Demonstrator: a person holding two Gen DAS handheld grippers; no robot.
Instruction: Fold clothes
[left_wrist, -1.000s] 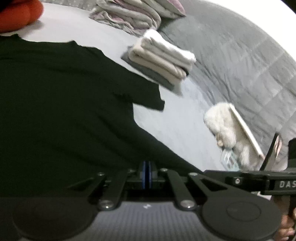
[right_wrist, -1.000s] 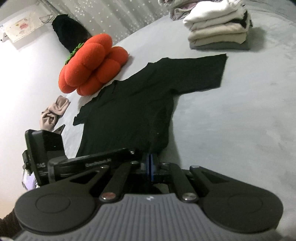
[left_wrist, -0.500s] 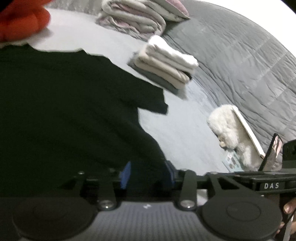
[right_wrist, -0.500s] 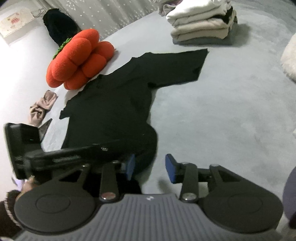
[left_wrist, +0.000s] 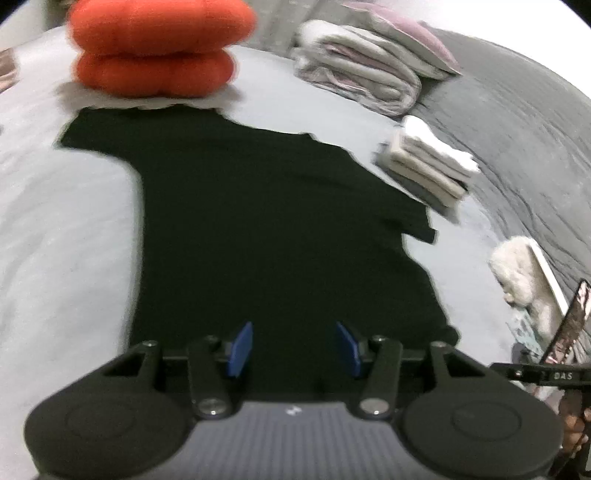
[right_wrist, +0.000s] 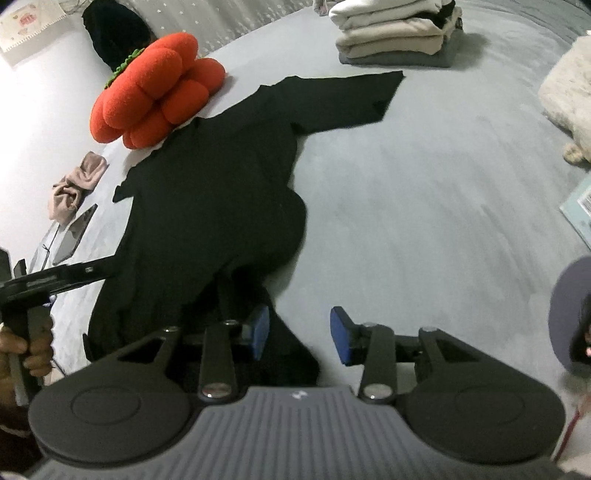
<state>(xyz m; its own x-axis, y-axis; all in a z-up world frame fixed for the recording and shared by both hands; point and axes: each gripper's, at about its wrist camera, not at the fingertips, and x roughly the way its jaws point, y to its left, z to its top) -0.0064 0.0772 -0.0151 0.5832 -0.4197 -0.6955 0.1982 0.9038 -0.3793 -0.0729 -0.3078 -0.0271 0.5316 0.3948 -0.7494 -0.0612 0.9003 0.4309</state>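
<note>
Both grippers, pinched shut on the black T-shirt's (left_wrist: 280, 236) near hem a second ago, now spread: left gripper (left_wrist: 291, 349) opening, right gripper (right_wrist: 299, 334) apart, shirt released flat on the bed (right_wrist: 424, 206), ready for folding.

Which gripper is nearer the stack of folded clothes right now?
Right. The right gripper sits at the black shirt's hem corner on the side of the folded stack; the left gripper, jaws opening, is further along the hem.

Left gripper (left_wrist: 293, 349) jaws opening – right gripper (right_wrist: 300, 336) jaws parted
</note>
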